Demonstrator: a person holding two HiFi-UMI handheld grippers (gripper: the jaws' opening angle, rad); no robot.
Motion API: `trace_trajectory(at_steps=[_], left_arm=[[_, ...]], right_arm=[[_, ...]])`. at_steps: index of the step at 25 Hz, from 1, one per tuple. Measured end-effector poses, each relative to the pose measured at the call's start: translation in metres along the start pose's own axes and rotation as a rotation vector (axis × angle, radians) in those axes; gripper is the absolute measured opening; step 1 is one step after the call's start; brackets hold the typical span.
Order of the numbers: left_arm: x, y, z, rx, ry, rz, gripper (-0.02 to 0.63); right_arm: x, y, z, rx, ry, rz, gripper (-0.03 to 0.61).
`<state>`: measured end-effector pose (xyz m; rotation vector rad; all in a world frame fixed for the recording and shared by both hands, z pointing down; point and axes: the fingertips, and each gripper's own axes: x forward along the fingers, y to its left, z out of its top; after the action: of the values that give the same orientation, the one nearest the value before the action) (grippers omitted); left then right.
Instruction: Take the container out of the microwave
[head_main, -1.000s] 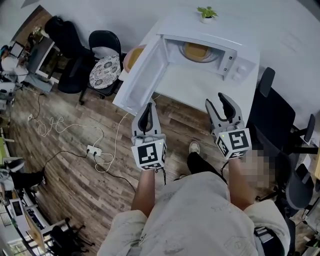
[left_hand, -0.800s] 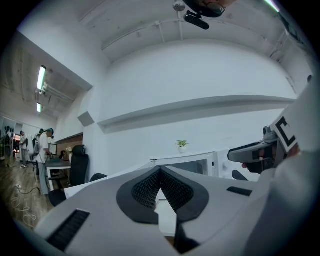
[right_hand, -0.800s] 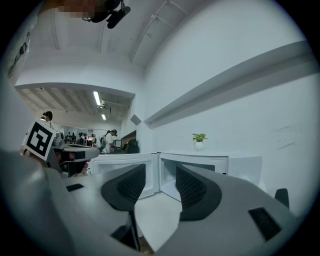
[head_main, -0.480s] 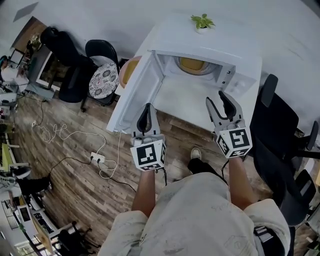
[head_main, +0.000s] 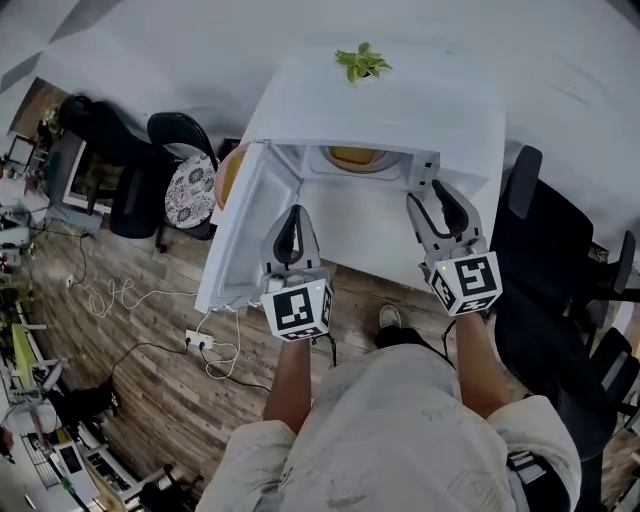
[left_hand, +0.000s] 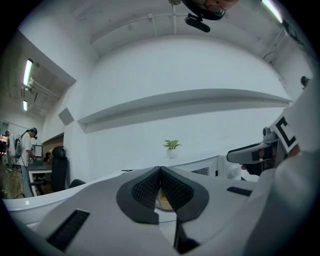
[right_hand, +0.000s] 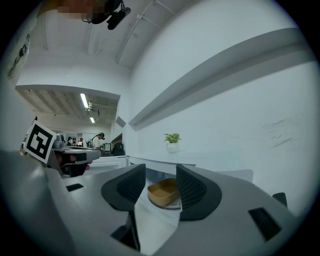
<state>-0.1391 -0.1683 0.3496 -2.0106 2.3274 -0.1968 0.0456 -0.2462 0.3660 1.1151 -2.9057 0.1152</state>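
Two grippers were held side by side ahead of the person, both aimed at the open microwave (head_main: 385, 105). The left gripper (head_main: 291, 214) had its jaws closed tip to tip with nothing between them. The right gripper (head_main: 432, 196) had its jaws moderately apart and empty, with the container (right_hand: 162, 192) showing through the gap farther off. Beyond them lay a bare strip of white table (head_main: 372, 238), and the microwave door (head_main: 243, 232) stood swung out to the left. The tan container sat inside the cavity on a round plate (right_hand: 175, 203), well apart from both grippers. A small potted plant (head_main: 361, 62) stood on top of the microwave, against the white wall.
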Motion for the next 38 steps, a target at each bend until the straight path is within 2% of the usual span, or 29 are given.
trace_trajectory(at_steps=[9, 15, 22, 31, 38], left_arm=[[0.027, -0.026, 0.006, 0.014, -0.004, -0.051, 0.008], [0.037, -0.029, 0.004, 0.01, -0.011, -0.088, 0.008], [0.057, -0.029, 0.001, -0.006, -0.039, -0.206, 0.008], [0.092, -0.012, 0.007, -0.03, -0.085, -0.373, 0.008], [0.098, 0.004, -0.005, -0.042, -0.079, -0.447, 0.008]], right_arm=[[-0.001, -0.029, 0.001, 0.014, -0.003, -0.039, 0.192], [-0.003, -0.032, -0.004, 0.013, 0.005, -0.071, 0.192], [-0.005, -0.033, 0.001, -0.025, 0.008, -0.184, 0.192], [0.015, -0.01, 0.008, -0.051, 0.02, -0.32, 0.192], [0.031, 0.008, 0.003, -0.057, 0.046, -0.384, 0.192]])
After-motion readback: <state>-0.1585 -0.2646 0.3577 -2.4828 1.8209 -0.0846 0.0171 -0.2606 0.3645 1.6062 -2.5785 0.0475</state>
